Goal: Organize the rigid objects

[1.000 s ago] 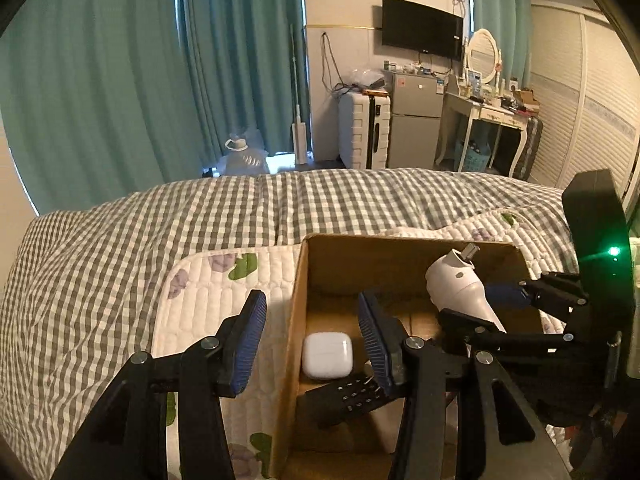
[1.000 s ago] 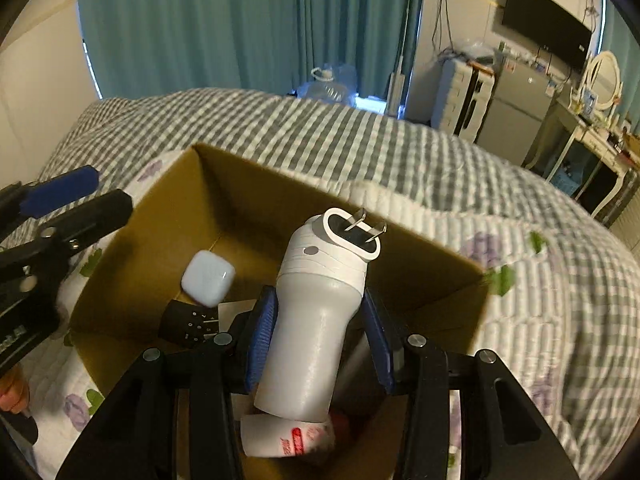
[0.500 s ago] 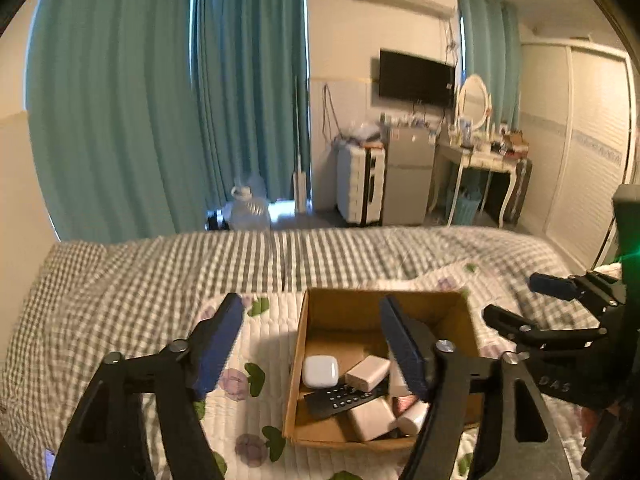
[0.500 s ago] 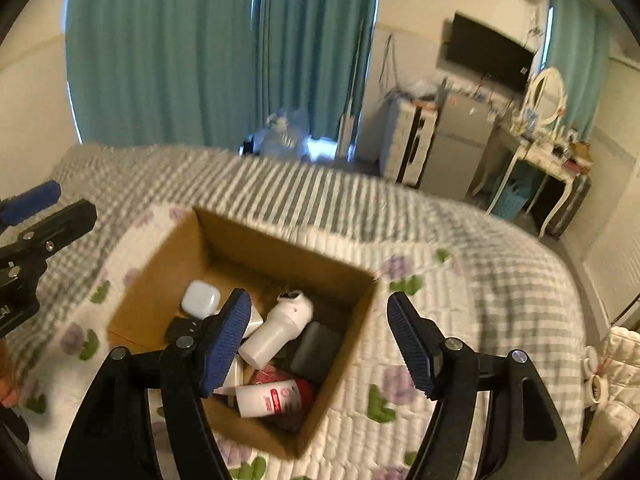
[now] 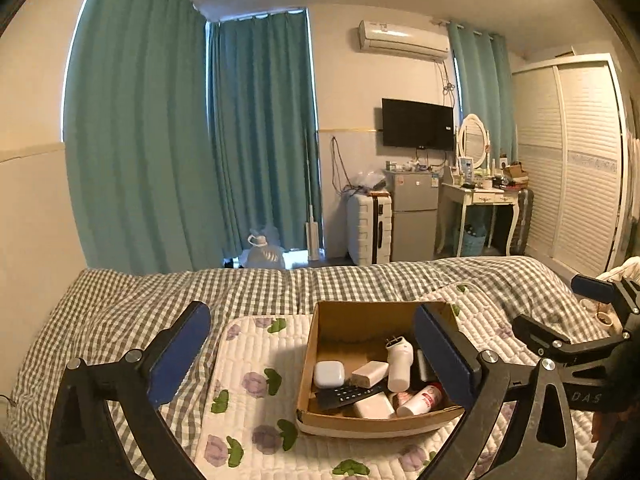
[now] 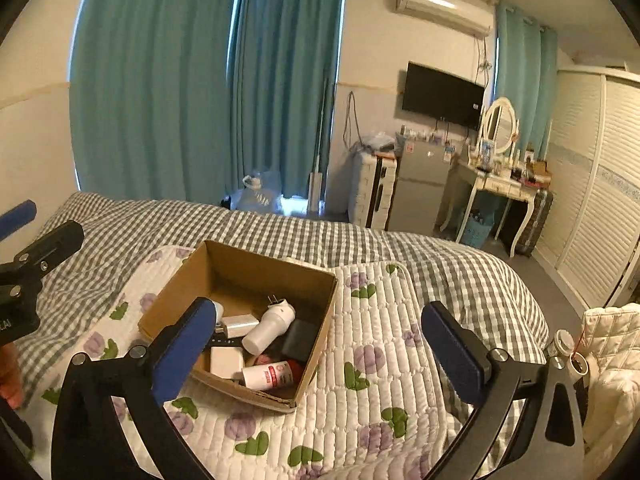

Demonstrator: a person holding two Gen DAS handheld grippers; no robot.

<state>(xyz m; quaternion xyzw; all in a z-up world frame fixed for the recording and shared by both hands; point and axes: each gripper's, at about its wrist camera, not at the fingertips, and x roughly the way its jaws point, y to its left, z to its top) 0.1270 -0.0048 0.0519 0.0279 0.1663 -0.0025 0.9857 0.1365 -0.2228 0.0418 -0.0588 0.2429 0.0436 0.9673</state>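
A brown cardboard box [image 5: 356,318] [image 6: 256,266] sits on a white floral quilted mat on the bed. Inside lie a white plug device [image 5: 399,364] [image 6: 269,325], a white case [image 5: 329,374], a black remote [image 5: 348,394], white blocks [image 6: 226,361] and a red and white bottle [image 5: 420,400] [image 6: 269,375]. My left gripper [image 5: 316,354] is open and empty, held back above the box. My right gripper [image 6: 320,344] is open and empty, above the box's right side. The right gripper also shows at the right edge of the left wrist view [image 5: 576,320].
The quilted mat [image 6: 384,344] lies on a grey checked bedspread [image 5: 140,300]. Beyond the bed are teal curtains, a white suitcase [image 5: 368,228], a small fridge, a dressing table and a wardrobe. A white padded thing [image 6: 608,344] lies at the far right.
My right gripper let go of the white plug device, which now lies in the box. Both grippers opened wide and pulled up and back from the box.
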